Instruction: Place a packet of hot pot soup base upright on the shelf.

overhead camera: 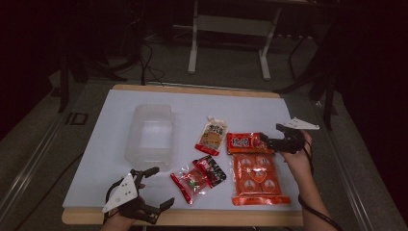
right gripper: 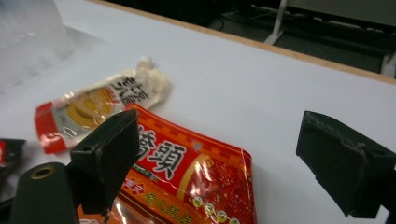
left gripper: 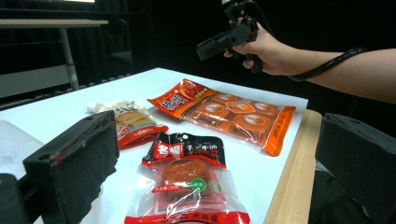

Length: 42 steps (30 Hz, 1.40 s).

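Note:
Several snack packets lie on the white table point(overhead camera: 115, 159): a beige pouch point(overhead camera: 211, 136) point(right gripper: 100, 105), a red-orange packet point(overhead camera: 244, 143) point(right gripper: 187, 177), a large orange multipack point(overhead camera: 259, 180) point(left gripper: 238, 116), a dark red packet point(overhead camera: 210, 169) and a clear-and-red packet point(overhead camera: 190, 183) point(left gripper: 187, 182). My left gripper point(overhead camera: 161, 186) point(left gripper: 219, 140) stands open near the front edge, facing the clear-and-red packet. My right gripper point(overhead camera: 269, 134) point(right gripper: 224, 154) hovers open just above the red-orange packet's right end, holding nothing.
A clear plastic container point(overhead camera: 149, 137) stands left of the packets. The wooden table edge point(overhead camera: 192, 216) runs along the front. Bare white surface lies at the back and far left. Table legs point(overhead camera: 193, 43) and cables stand on the floor beyond.

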Available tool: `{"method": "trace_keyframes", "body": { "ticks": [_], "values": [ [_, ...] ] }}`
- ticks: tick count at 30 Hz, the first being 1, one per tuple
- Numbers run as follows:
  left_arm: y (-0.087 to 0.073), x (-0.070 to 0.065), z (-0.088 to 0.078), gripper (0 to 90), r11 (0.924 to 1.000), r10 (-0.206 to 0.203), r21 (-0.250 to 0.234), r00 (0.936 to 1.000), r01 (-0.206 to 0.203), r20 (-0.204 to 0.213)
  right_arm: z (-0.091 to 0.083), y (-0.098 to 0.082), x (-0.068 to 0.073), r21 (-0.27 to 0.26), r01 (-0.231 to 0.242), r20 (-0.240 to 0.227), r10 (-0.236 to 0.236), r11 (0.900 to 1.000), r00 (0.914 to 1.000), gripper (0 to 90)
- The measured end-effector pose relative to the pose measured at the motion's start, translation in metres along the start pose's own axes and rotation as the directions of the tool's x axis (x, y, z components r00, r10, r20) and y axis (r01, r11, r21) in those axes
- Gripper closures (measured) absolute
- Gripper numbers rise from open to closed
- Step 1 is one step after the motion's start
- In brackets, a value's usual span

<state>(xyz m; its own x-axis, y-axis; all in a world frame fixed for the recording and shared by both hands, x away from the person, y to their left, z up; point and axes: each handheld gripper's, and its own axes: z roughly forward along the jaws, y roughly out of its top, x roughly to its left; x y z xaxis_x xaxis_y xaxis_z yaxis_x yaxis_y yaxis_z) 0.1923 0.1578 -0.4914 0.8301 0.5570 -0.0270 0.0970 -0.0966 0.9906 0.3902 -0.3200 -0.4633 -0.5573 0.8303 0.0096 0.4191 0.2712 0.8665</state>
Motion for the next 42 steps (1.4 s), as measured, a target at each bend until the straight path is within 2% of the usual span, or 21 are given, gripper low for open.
{"method": "trace_keyframes", "body": {
  "ticks": [14,22,26,29,32,37,38,39,42],
  "values": [
    [-0.002,0.001,0.001,0.0,1.0,-0.002,0.006,1.0,0.002,0.0,0.031,-0.029,-0.01,0.093,-0.031,0.008,0.03,0.995,0.9995,18.6],
    [-0.003,0.001,0.002,0.0,0.9999,-0.008,0.011,0.9999,0.008,0.007,0.043,-0.037,-0.015,0.129,-0.039,0.019,0.037,0.991,0.9991,22.1],
    [-0.003,0.001,0.003,0.0,0.9999,-0.008,0.015,0.9999,0.008,0.011,0.047,-0.042,-0.017,0.148,-0.054,0.011,0.053,0.988,0.9985,23.7],
    [-0.003,0.001,0.003,0.0,0.9999,-0.006,0.016,0.9999,0.006,0.012,0.049,-0.044,-0.017,0.155,-0.049,0.01,0.048,0.987,0.9988,25.0],
    [-0.003,0.001,0.003,0.0,0.9999,-0.007,0.013,0.9999,0.006,0.013,0.051,-0.046,-0.016,0.16,-0.047,0.005,0.046,0.986,0.9989,31.1],
    [-0.003,0.001,0.003,0.0,0.9999,-0.005,0.016,0.9998,0.005,0.017,0.053,-0.048,-0.017,0.176,-0.049,-0.006,0.051,0.983,0.9987,35.1],
    [-0.003,0.001,0.003,0.0,0.9999,-0.006,0.016,0.9998,0.005,0.017,0.053,-0.048,-0.017,0.179,-0.059,-0.017,0.063,0.982,0.9979,40.6],
    [-0.003,0.001,0.003,0.0,0.9999,-0.006,0.016,0.9998,0.005,0.017,0.053,-0.048,-0.017,0.179,-0.059,-0.017,0.063,0.982,0.9979,40.6],
    [-0.003,0.0,0.003,0.0,0.9998,-0.006,0.017,0.9998,0.005,0.019,0.054,-0.048,-0.014,0.194,-0.042,-0.023,0.047,0.98,0.9986,46.0]
  ]
}}
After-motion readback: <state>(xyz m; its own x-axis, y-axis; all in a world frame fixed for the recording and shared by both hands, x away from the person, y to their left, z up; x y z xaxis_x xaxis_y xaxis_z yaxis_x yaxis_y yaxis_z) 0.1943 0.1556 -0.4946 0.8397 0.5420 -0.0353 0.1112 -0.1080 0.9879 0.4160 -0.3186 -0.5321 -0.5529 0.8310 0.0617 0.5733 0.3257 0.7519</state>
